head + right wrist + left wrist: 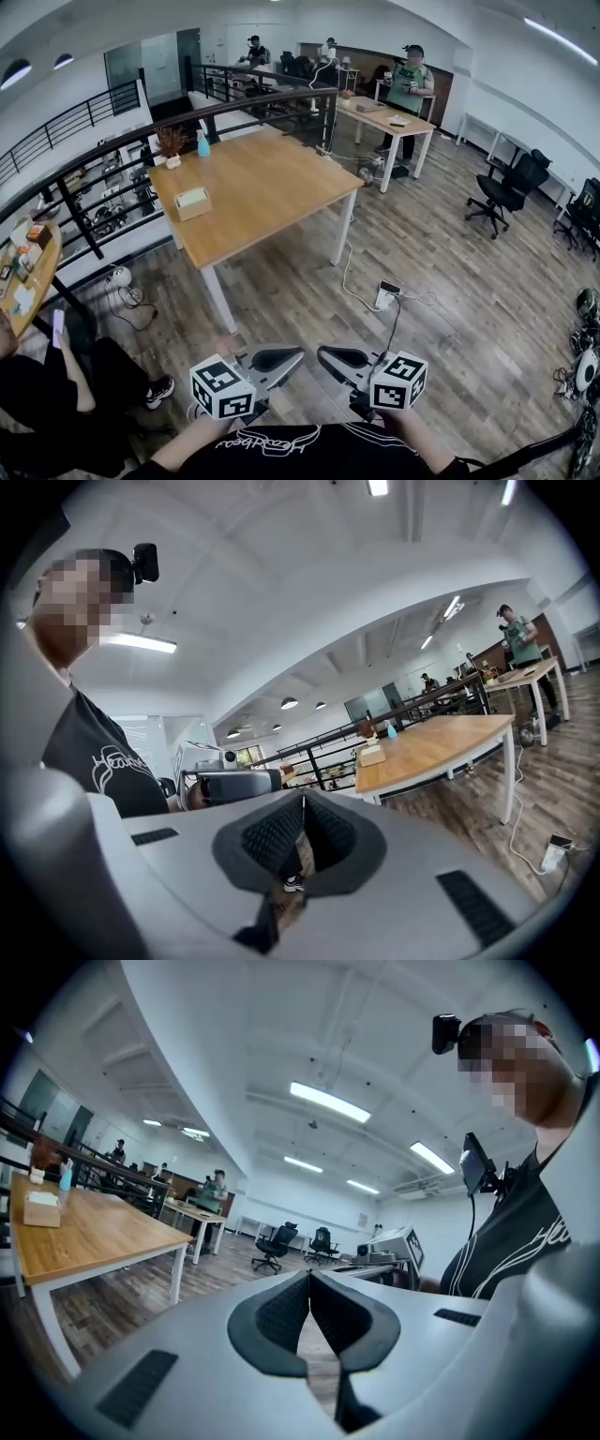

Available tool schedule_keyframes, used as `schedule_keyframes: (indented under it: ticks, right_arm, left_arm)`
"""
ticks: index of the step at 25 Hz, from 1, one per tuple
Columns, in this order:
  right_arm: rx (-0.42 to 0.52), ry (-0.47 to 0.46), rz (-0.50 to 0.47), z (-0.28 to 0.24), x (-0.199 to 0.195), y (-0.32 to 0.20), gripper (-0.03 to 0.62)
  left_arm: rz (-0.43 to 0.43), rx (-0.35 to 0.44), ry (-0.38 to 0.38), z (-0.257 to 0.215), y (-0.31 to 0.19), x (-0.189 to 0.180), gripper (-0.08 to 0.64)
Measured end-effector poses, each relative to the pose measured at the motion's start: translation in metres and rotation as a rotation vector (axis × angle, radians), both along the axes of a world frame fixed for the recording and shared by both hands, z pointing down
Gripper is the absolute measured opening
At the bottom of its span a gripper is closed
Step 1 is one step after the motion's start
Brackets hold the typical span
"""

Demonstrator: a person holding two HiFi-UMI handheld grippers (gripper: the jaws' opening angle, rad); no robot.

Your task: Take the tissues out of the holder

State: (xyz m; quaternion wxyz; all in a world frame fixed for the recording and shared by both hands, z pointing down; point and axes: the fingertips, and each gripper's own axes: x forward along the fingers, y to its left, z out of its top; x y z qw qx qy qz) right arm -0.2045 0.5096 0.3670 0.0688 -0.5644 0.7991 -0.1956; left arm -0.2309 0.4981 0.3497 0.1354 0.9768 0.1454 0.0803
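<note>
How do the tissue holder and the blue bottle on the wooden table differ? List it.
The tissue holder is a low, wide tan box; the blue bottle is tall and slim. The tissue holder sits near the table's left edge; the blue bottle stands at its far edge. Both rest on the wooden table.

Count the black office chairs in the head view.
2. One chair stands at mid right; a second chair is cut off at the right edge. Others may be hidden.

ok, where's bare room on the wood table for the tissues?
The table is bare right of the tissue holder, through to its right corner. Only the back-left corner is crowded: potted plant and blue bottle.
</note>
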Motion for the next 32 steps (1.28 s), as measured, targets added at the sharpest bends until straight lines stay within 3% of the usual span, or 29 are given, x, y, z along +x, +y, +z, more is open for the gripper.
schedule_keyframes:
  ticks: [10, 15, 22, 32]
  right_arm:
    - [-0.010, 0.025, 0.013, 0.002, 0.138, 0.020, 0.018]
    - [-0.013, 0.085, 0.000, 0.000, 0.189, 0.032, 0.018]
    - [0.016, 0.176, 0.010, 0.000, 0.224, 0.043, 0.018]
    - [0.022, 0.199, 0.037, 0.005, 0.247, 0.038, 0.018]
  left_arm:
    - [0.008, 0.024, -0.016, -0.004, 0.020, 0.135, 0.014]
    - [-0.014, 0.036, -0.013, -0.005, 0.034, 0.182, 0.014]
    - [-0.044, 0.071, -0.024, 0.001, 0.043, 0.202, 0.014]
    - [-0.017, 0.066, -0.035, 0.009, 0.035, 0.219, 0.014]
